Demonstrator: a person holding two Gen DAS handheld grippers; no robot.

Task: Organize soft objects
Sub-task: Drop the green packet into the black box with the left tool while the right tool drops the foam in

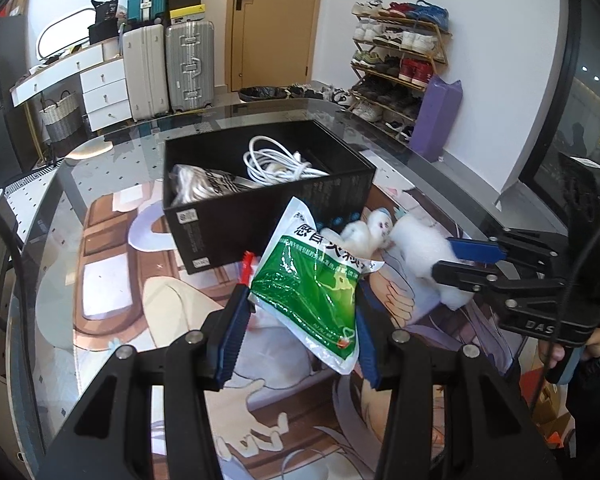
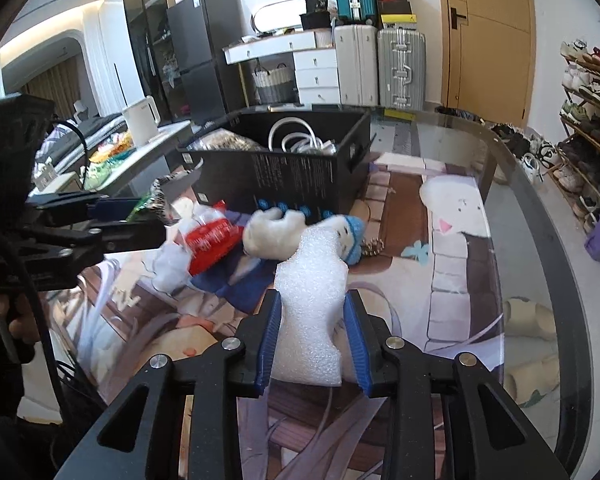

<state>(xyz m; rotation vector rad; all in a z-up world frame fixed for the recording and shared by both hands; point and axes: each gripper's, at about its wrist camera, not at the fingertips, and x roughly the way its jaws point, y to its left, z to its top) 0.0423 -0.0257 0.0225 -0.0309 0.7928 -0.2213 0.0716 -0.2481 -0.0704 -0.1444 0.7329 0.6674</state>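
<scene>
As both items seem bound for the box (image 1: pixel 268 196), left hand-held gripper (image 1: pixel 300 320) clamps the bag (image 1: pixel 312 280); right hand-held gripper (image 2: pixel 312 344) squeezes the foam (image 2: pixel 310 304).

Pretty bright daylight overall, colours a bit cool. The glass tabletop (image 1: pixel 260 114) picks up hazy reflections near its far edge. Heavy fisheye bending and black vignetting in all corners on both views. A cove light strip (image 2: pixel 48 36) glows warm. The red-and-white packet (image 2: pixel 210 240) looks motion-smeared; the middle is sharp.
</scene>
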